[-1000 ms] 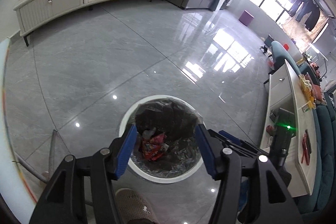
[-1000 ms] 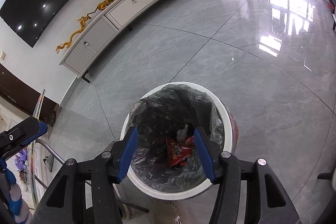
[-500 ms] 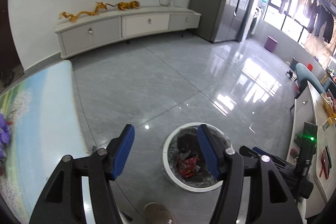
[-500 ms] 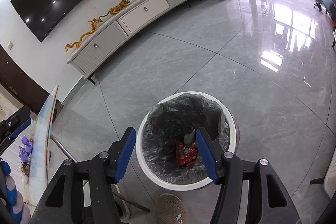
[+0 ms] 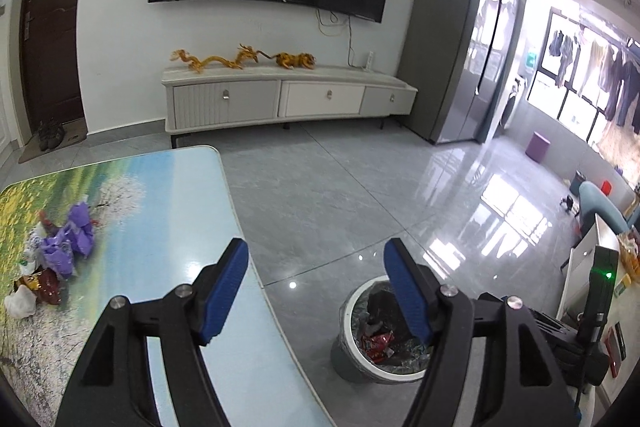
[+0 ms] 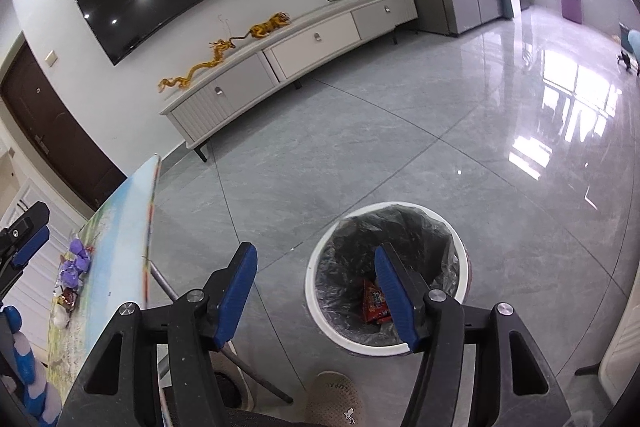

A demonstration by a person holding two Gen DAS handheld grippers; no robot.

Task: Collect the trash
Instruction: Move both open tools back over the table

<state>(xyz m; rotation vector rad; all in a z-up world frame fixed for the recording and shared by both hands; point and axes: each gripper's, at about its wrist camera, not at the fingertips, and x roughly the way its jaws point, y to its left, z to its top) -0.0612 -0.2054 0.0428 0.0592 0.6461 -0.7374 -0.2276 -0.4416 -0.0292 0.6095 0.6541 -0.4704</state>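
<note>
My left gripper (image 5: 316, 247) hangs over the edge of the landscape-printed table (image 5: 192, 227), its jaws opening with nothing between them. On the table's left side lies a trash pile: purple wrappers (image 5: 70, 243), a red-brown wrapper (image 5: 46, 285) and a white crumpled piece (image 5: 18, 301). My right gripper (image 6: 314, 249) is open and empty, above the floor beside the white trash bin (image 6: 316, 291). The bin has a black liner, and a red wrapper (image 6: 372, 301) lies inside. The bin (image 5: 344, 343) also shows low right in the left wrist view.
A white TV cabinet (image 5: 280, 99) with golden dragon figures stands against the far wall under a large screen. A grey fridge (image 5: 460, 47) is at the right. A slippered foot (image 6: 332, 399) and a metal table leg (image 6: 224, 347) are close to the bin.
Both grippers rose away from the bin and their jaws widened. The left one swung left, bringing the table and its trash pile into view.
</note>
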